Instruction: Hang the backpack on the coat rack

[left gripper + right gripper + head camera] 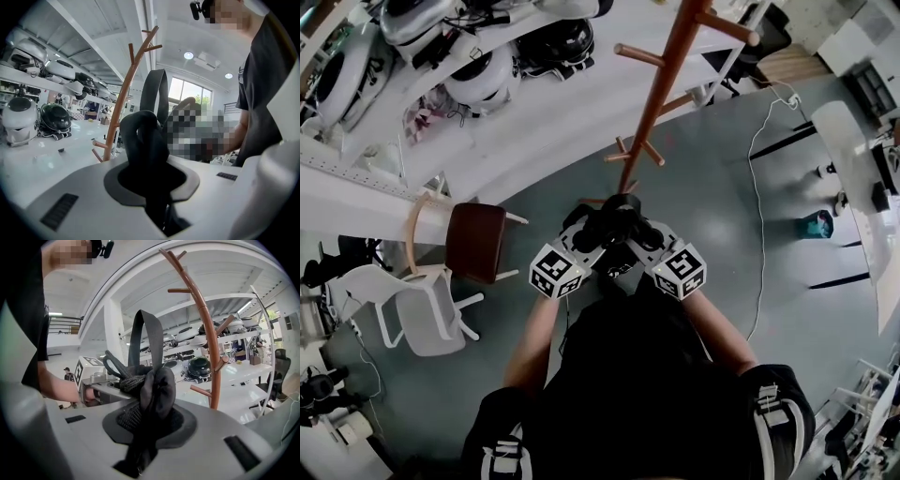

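The left gripper and right gripper jaws both clamp the black fabric backpack hanging below them, so lift its grey webbing loop (upright beyond the jaws) over a brown wooden coat rack peg ahead.

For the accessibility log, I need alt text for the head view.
Seen from above, a person's left gripper and right gripper each clamp the black backpack, held in front of the wooden coat rack. A brown chair and a white chair stand at left.

Brown-seat chair beside white chair; helmets on white shelf; cable across floor.
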Demonstrator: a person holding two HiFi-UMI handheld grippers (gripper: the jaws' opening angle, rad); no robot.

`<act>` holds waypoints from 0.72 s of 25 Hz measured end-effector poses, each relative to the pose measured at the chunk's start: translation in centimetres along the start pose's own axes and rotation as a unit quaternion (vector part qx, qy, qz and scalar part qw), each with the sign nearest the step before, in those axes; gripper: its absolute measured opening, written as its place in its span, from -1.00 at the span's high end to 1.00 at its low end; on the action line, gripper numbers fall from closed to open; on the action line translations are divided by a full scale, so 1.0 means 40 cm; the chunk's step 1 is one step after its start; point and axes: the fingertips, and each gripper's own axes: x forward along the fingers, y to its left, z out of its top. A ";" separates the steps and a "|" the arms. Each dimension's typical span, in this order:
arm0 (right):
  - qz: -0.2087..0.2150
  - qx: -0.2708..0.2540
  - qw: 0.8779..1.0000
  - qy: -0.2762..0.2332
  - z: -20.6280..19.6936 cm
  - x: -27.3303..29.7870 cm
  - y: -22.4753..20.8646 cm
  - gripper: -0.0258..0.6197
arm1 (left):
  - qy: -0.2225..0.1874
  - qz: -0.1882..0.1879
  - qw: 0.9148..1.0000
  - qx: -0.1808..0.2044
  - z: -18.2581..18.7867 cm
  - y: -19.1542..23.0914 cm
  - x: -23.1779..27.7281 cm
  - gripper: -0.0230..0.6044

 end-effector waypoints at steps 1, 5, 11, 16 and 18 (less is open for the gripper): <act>-0.002 0.001 1.000 0.000 -0.003 0.009 -0.004 0.66 | 0.001 -0.003 1.000 -0.001 -0.004 0.010 0.001 0.66; -0.009 0.007 1.000 0.005 -0.017 0.047 -0.033 0.66 | 0.003 -0.020 1.000 -0.022 -0.024 0.057 0.016 0.66; -0.006 0.030 0.999 0.019 -0.038 0.105 -0.091 0.66 | 0.010 -0.030 0.998 -0.053 -0.049 0.133 0.051 0.66; 0.000 0.044 0.999 0.032 -0.067 0.137 -0.134 0.66 | 0.013 -0.031 0.996 -0.078 -0.076 0.176 0.084 0.66; 0.002 0.047 0.998 0.038 -0.076 0.161 -0.155 0.66 | 0.014 -0.033 0.995 -0.091 -0.089 0.205 0.095 0.66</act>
